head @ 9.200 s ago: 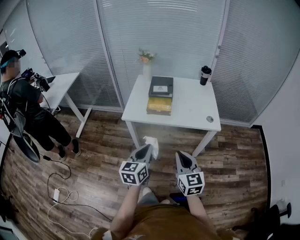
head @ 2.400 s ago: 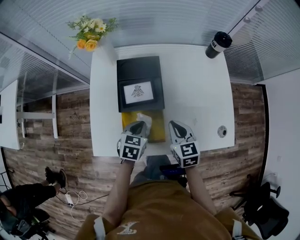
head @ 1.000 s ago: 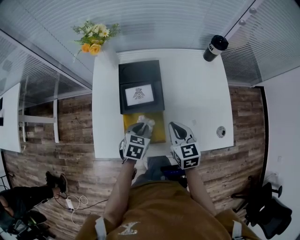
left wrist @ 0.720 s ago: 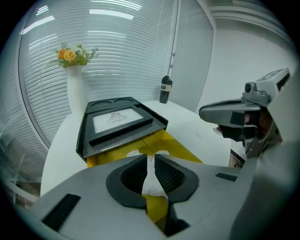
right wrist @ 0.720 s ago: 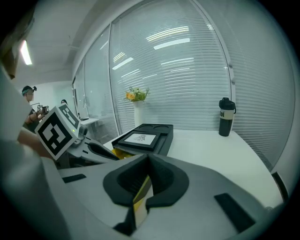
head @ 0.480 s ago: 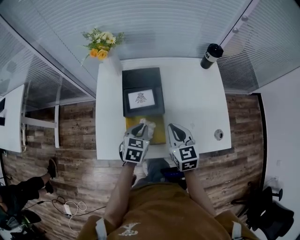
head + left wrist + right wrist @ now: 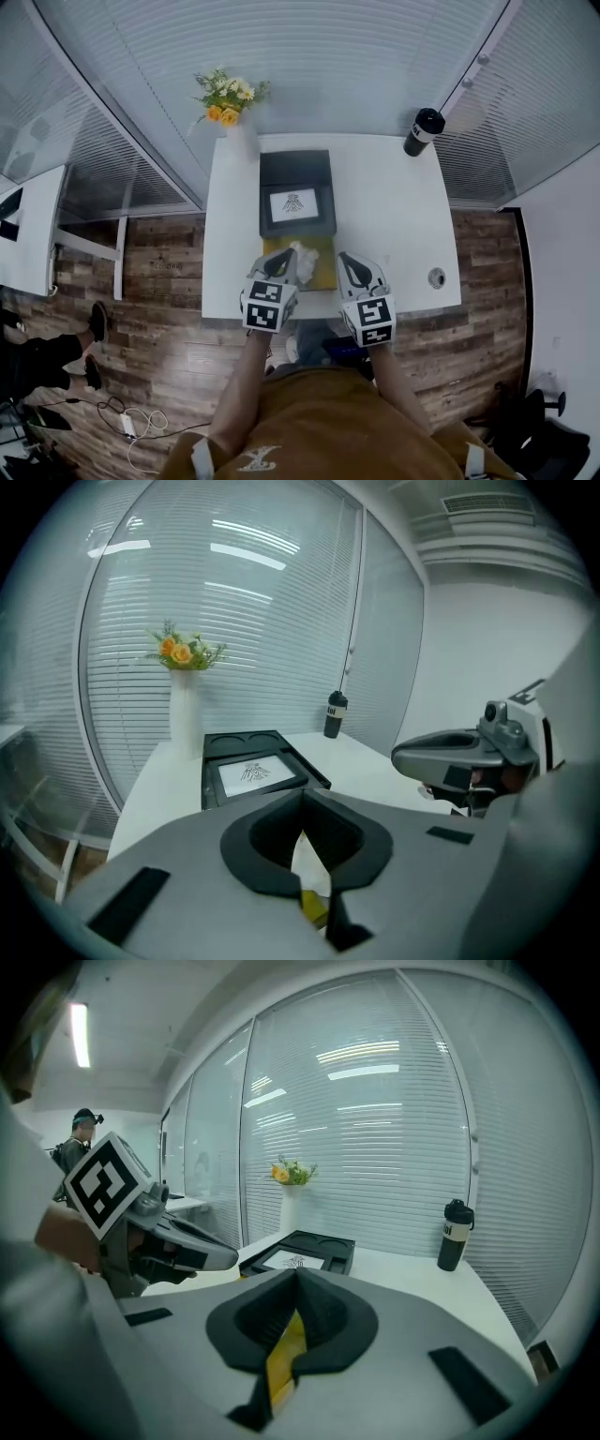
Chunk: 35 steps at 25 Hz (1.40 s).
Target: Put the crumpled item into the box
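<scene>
The left hand-held gripper (image 7: 285,264) is pinching the crumpled white item (image 7: 304,254) and holds it over the near part of the yellow box (image 7: 324,270) on the desk (image 7: 398,225) — whether it touches the lining I cannot tell. That spot looks chosen so a release would drop it straight inside. The right hand-held gripper (image 7: 350,266) hangs just beside the box, jaws pressed together on nothing, likely to stay out of the drop's way. A black tray (image 7: 295,178) lies just behind the box — probably its lid, set aside to leave the opening free
</scene>
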### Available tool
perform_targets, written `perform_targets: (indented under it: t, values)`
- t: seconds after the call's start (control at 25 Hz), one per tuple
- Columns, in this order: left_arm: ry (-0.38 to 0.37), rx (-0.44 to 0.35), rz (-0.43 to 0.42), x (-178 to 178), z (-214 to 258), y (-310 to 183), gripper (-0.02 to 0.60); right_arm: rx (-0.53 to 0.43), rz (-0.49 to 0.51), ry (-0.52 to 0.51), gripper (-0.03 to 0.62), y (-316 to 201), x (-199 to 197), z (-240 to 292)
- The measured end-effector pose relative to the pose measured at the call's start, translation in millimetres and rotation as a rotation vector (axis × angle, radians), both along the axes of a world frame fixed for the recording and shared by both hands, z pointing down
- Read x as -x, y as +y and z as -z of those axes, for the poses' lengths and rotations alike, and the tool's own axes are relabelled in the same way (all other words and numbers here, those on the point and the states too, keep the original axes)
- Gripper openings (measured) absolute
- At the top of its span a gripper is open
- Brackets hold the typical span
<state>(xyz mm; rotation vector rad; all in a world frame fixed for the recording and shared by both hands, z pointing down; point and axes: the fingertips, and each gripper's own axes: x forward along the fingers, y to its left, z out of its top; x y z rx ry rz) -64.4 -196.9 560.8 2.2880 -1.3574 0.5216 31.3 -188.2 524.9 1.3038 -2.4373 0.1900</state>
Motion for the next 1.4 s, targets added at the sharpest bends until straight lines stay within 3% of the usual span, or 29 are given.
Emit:
perform_targets:
  t: [0.24,0.52,0.72,1.4]
  values:
    - [0.057,-0.073,0.032,8,30,10,0.025,-0.05,0.016,0.006,0.012,11,7,19]
    - [0.069,-0.165,0.074,20,61,24,0.025,-0.113,0.02,-0.009,0.012,26,12,42]
    - [0.155,-0.201,0.113,29,79,33,0.025,-0.137,0.016,-0.012,0.012,37,12,51]
    - [0.164,-0.21,0.11,29,82,47,0.025,-0.153,0.0,-0.011,0.012,52,6,53]
